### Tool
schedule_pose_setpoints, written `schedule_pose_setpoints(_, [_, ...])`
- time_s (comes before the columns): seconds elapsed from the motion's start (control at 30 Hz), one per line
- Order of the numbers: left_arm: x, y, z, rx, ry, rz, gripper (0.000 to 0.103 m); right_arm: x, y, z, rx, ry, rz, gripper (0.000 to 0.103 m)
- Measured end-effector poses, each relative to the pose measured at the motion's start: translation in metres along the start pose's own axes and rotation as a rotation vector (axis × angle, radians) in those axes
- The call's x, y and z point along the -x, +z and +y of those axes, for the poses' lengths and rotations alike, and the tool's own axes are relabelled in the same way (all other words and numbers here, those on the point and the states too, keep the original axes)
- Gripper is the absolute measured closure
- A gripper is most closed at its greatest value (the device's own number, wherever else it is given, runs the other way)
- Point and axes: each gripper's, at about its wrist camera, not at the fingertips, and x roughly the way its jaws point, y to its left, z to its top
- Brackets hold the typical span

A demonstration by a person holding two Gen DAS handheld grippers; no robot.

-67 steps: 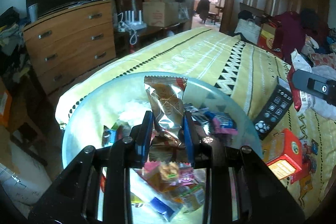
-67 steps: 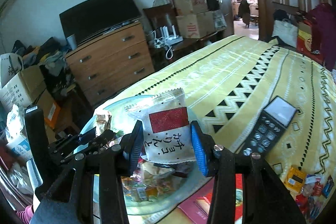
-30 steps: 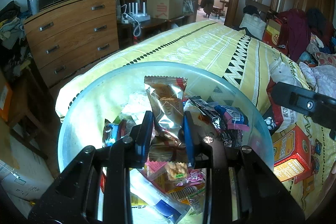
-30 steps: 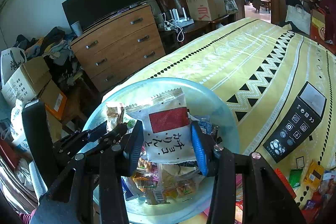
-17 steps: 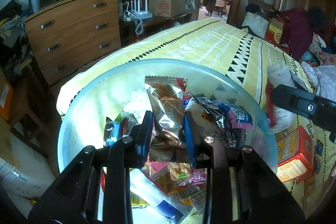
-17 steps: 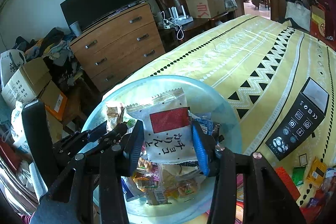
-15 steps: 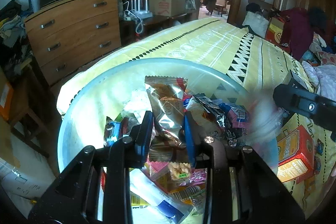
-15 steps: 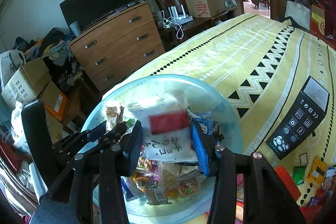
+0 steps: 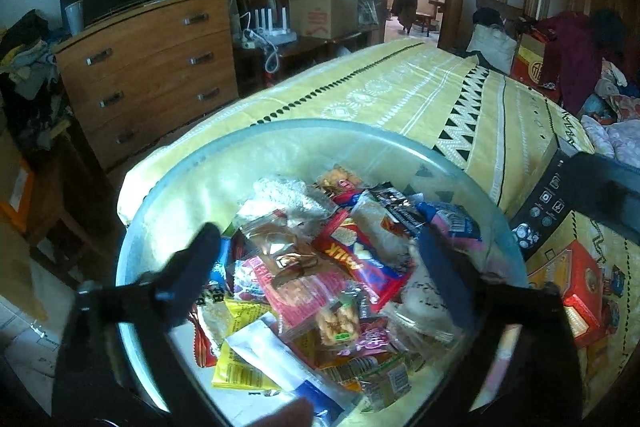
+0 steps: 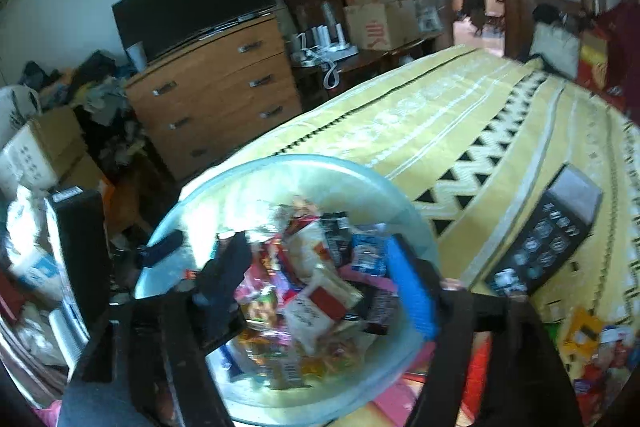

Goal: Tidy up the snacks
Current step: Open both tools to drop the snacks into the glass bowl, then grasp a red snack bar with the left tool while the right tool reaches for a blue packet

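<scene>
A clear glass bowl [image 9: 320,125] full of mixed snack packets sits at the near corner of the yellow bedspread. My left gripper [image 9: 320,263] hangs over it with its jaws opening wide and nothing between the pads. The gold foil packet [image 9: 280,247] lies loose on the heap below. In the right wrist view the same bowl [image 10: 304,159] is under my right gripper [image 10: 320,279], whose jaws are also opening. The white packet with a red square [image 10: 316,303] lies on the pile, free of the fingers.
A black remote control [image 10: 548,235] lies on the bedspread right of the bowl. A red box [image 9: 576,291] and loose snacks [image 10: 592,339] sit further right. A wooden dresser [image 9: 152,67] with a TV stands beyond the bed's left edge.
Both grippers have opened. The gold packet dropped from the left one and the white packet from the right one, both into the bowl. Neither hand shifted much.
</scene>
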Motion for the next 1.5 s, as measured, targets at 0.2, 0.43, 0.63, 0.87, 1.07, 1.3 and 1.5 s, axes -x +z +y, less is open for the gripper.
schedule_pose_setpoints(0.2, [0.018, 0.001, -0.021, -0.048, 0.014, -0.036, 0.0, 0.047, -0.009, 0.001, 0.045, -0.051, -0.12, 0.015])
schedule_pose_setpoints(0.43, [0.054, -0.008, -0.078, -0.138, -0.068, -0.101, 0.0, 0.129, -0.044, -0.026, -0.015, -0.159, -0.276, 0.014])
schedule_pose_setpoints(0.63, [0.083, -0.023, -0.141, -0.252, -0.187, -0.113, 0.0, 0.189, -0.092, -0.067, -0.088, -0.286, -0.305, 0.014])
schedule_pose_setpoints(0.87, [0.113, -0.066, -0.22, -0.422, -0.406, -0.074, 0.0, 0.257, -0.197, -0.141, -0.236, -0.482, -0.219, 0.014])
schedule_pose_setpoints(1.07, [0.084, -0.125, -0.29, -0.528, -0.627, 0.168, 0.0, 0.28, -0.312, -0.221, -0.525, -0.543, -0.041, 0.019])
schedule_pose_setpoints(1.3, [0.007, -0.177, -0.371, -0.812, -0.738, 0.311, 0.025, 0.282, -0.362, -0.253, -0.599, -0.507, 0.008, 0.019])
schedule_pose_setpoints(1.5, [-0.02, -0.206, -0.411, -0.973, -0.712, 0.274, 0.024, 0.276, -0.373, -0.278, -0.651, -0.484, 0.018, 0.019])
